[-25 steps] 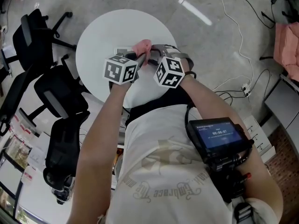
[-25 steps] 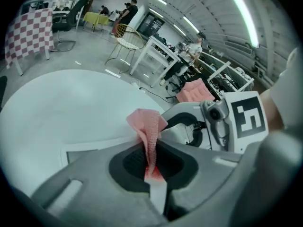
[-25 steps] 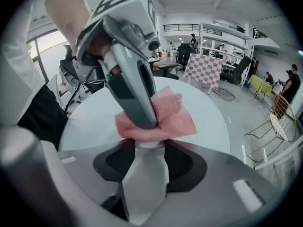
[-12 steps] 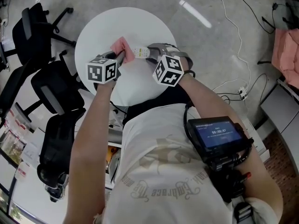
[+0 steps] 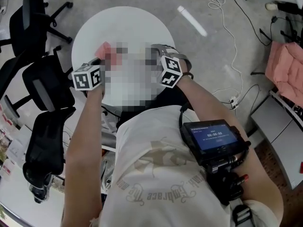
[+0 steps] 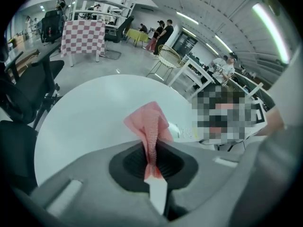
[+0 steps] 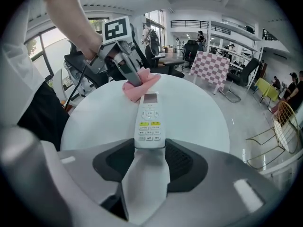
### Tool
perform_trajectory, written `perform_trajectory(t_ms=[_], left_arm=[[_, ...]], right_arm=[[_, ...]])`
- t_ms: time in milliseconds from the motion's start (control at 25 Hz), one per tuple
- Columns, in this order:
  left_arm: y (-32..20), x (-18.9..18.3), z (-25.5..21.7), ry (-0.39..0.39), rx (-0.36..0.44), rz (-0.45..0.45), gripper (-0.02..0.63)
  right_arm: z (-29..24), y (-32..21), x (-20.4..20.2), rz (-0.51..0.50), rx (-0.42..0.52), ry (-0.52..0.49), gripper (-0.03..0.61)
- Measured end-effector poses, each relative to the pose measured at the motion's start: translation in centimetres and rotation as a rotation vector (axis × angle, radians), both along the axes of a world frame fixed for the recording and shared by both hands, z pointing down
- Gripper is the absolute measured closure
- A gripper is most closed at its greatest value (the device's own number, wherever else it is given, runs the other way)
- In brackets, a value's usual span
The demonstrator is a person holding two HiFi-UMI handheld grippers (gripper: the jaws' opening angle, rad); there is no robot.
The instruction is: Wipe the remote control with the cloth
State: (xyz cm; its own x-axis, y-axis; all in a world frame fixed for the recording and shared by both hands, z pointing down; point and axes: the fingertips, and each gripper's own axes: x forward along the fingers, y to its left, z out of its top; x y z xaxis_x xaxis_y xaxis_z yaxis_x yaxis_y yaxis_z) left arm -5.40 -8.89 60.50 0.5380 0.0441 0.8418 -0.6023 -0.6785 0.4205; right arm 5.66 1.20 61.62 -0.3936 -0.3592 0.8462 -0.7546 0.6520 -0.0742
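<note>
Open office hall with a grey floor [image 5: 213, 56], seen from above over a person's white T-shirt [image 5: 161, 174]. Black office chairs [image 5: 42, 86] stand to the left of a round white bench [image 5: 137, 20]. A small screen device [image 5: 210, 138] sits at the person's right side, and white cables [image 5: 227, 13] trail across the floor beyond the bench.

Both arms reach over the bench. The right hand-held gripper [image 7: 150, 148] has its jaws set wide, closed on the near end of a white remote control [image 7: 149, 122]. The remote control points away along the jaws, buttons up, its far end with the little display out over the bench top.

The left hand-held gripper [image 6: 152, 150] has its jaws pinched together on a pink cloth [image 6: 149, 124], which bunches up and fans out beyond the tips. From the right gripper view this cloth lies on the bench at the display end of the remote control, apparently touching it
</note>
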Motion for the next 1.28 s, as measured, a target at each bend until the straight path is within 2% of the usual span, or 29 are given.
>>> perform_trajectory(t_ms=[200,360,480,720,1040,1160,1280], left_arm=[[1.9,-1.2,-0.3,0.073,0.015,-0.117,0.597],[3.6,-2.0,-1.3,0.162,0.002,-0.181,0.597],[5.2,-3.0,-2.1,0.202,-0.016,-0.240,0.597],[7.9,-6.3,-3.2,0.231,-0.007,-0.379,0.595],[11.3,-10.1,-3.5,0.271,-0.012,-0.532,0.595],[12.2,-10.6,-3.5,0.289,-0.019,-0.567,0.595],[12.7,-10.2,-3.6,0.312,-0.026,-0.574,0.595]], right_arm=[[-0.1,0.0,0.2,-0.078,-0.002,0.043,0.319],[-0.5,-1.0,-0.5,-0.071,-0.017,0.043,0.316],[-0.4,-1.8,-0.9,-0.063,-0.052,0.052,0.316],[0.9,-2.5,-1.3,-0.122,-0.156,0.166,0.316],[1.5,-2.7,-1.5,-0.182,-0.207,0.316,0.324],[1.4,-2.8,-1.6,-0.133,-0.243,0.267,0.330],[2.0,-1.6,-1.0,0.006,-0.337,0.150,0.330]])
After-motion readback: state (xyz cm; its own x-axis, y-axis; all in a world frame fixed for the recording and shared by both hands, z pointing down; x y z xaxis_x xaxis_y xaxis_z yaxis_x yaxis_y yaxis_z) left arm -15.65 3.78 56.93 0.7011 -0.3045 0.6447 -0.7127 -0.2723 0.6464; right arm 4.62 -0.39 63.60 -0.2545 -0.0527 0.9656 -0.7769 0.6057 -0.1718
